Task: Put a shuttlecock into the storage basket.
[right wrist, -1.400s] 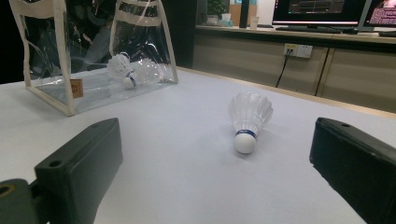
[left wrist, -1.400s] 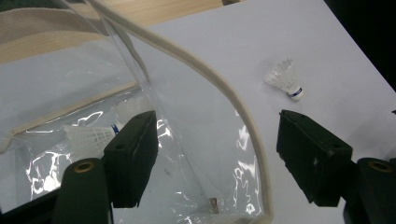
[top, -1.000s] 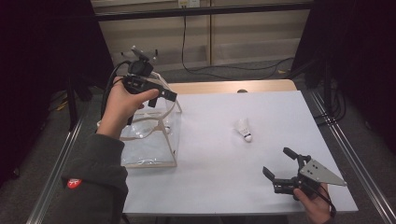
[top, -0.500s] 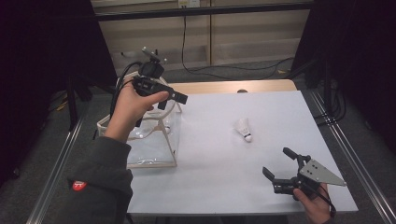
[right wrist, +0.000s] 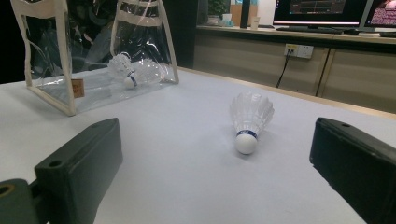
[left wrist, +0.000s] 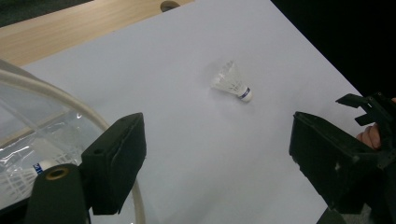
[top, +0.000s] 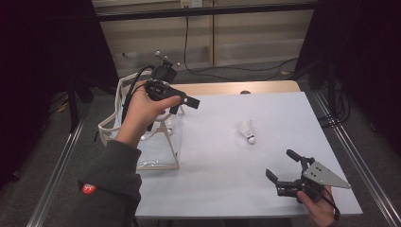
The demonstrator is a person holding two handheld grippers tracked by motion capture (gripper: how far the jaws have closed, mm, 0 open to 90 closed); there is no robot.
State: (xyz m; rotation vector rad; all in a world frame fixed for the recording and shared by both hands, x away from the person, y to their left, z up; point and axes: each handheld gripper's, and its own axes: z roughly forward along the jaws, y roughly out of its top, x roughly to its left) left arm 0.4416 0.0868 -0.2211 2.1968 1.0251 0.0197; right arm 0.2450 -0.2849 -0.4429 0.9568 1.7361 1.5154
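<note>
Movement since the earlier high views belongs to the left hand (top: 142,111): it has carried the left gripper (top: 185,105) from above the clear bag's far rim out toward the white sheet (top: 222,156), so the black jaws now reach past the bag's right edge, closer to the loose shuttlecock (top: 247,131). That shuttlecock, the clear bag (top: 156,146) and the right gripper (top: 283,171) lie where they lay before.

The left forearm comes up from the bottom left of the high view in a dark sleeve, wrist raised above the bag, hand wrapped round the gripper body with the cable trailing behind it. Its jaws point level and to the right, toward the shuttlecock, and stand wide apart with nothing between them; in the left gripper view the shuttlecock (left wrist: 233,81) lies on the sheet beyond the gap, well apart from both jaws.

The right hand (top: 321,208) rests low at the sheet's near right corner, nearer the person than the shuttlecock, grey three-cornered plate on top. Its jaws are spread and empty too, aimed up the table; the right gripper view shows the shuttlecock (right wrist: 250,119) lying cork toward the camera, ahead of the gap between them.

Beyond and left of the shuttlecock in that view stands the bag (right wrist: 70,60), with another shuttlecock (right wrist: 128,70) inside it.
</note>
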